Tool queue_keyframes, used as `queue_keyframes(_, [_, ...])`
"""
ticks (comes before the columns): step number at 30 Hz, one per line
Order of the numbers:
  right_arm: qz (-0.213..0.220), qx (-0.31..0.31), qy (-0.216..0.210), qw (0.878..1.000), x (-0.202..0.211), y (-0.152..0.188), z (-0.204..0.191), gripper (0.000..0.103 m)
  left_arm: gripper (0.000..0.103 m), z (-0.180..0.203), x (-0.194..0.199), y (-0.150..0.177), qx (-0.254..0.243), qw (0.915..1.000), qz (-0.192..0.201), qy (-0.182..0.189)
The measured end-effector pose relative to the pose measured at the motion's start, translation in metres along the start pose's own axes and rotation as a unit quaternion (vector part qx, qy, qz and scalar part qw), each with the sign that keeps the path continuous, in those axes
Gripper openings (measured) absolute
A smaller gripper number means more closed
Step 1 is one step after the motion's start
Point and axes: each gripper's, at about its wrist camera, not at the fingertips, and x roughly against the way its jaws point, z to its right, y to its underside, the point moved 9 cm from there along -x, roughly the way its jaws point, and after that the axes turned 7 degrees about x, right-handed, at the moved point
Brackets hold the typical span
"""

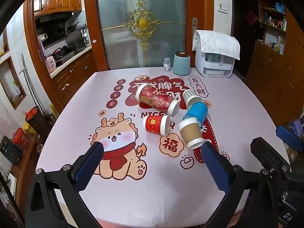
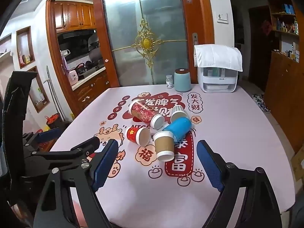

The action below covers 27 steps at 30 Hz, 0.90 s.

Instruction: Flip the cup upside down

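Your left gripper (image 1: 152, 148): jaws apart, empty.
Your right gripper (image 2: 157, 148): jaws apart, empty.
Cups (image 1: 191, 133): five lying sideways on tablecloth (image 1: 133, 199).

Both wrist views above near table edge (image 1: 152, 199), facing door; share cup cluster (image 2: 163, 131).
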Motion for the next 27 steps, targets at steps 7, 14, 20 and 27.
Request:
queue_keyframes(7, [0.001, 0.0, -0.002, 1.0, -0.0005, -0.0019, -0.0015, 0.087, 0.101, -0.0022, -0.0027, -0.0002, 0.001, 1.0, -0.004, 0.0])
queue_keyframes(14, [-0.002, 0.001, -0.004, 1.0, -0.0052, -0.0014, -0.002, 0.086, 0.101, -0.0068, -0.0069, -0.0015, 0.005, 0.9999, -0.01, -0.005])
queue_keyframes(20, [-0.001, 0.001, -0.007, 1.0, -0.0062, -0.0018, -0.0024, 0.086, 0.101, -0.0078, -0.0075, -0.0009, 0.005, 0.9999, -0.01, -0.006])
queue_keyframes(27, [-0.002, 0.001, -0.006, 1.0, -0.0069, -0.0012, -0.0031, 0.086, 0.101, -0.0086, -0.0076, -0.0003, 0.004, 0.9999, -0.01, -0.007])
